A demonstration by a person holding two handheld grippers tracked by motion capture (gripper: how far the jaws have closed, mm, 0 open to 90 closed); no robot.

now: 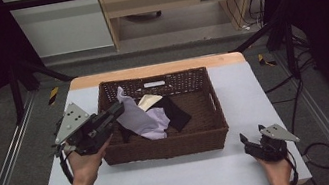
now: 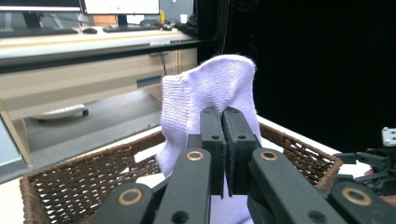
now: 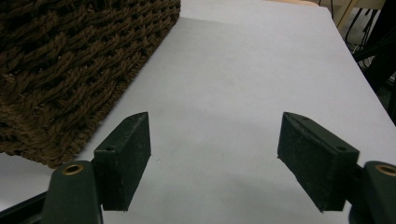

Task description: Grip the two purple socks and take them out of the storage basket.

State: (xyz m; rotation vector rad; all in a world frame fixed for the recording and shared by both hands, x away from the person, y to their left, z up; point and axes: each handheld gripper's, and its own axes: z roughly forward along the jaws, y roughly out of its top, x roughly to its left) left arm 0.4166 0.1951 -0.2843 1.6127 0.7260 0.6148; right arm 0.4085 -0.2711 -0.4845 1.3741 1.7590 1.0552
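The pale lilac knitted sock (image 2: 205, 93) hangs from my left tool (image 1: 117, 111), clamped tight, over the brown woven wicker basket (image 1: 166, 148). I judge I'm pulling it out; next comes carrying it clear. My right tool (image 1: 253, 138) waits, jaws apart, above the white tabletop (image 1: 176, 176).

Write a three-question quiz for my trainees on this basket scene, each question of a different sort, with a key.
1. True or false: the left gripper is shut on the lavender sock.
2. The right gripper stands: A) inside the wicker basket; B) over the bare white table beside the basket, jaws open; C) holding a black cloth.
3. Fill in: besides the lavender sock, the basket holds a black cloth and a ____ piece.

Key: 1 true; 2 B; 3 cream.
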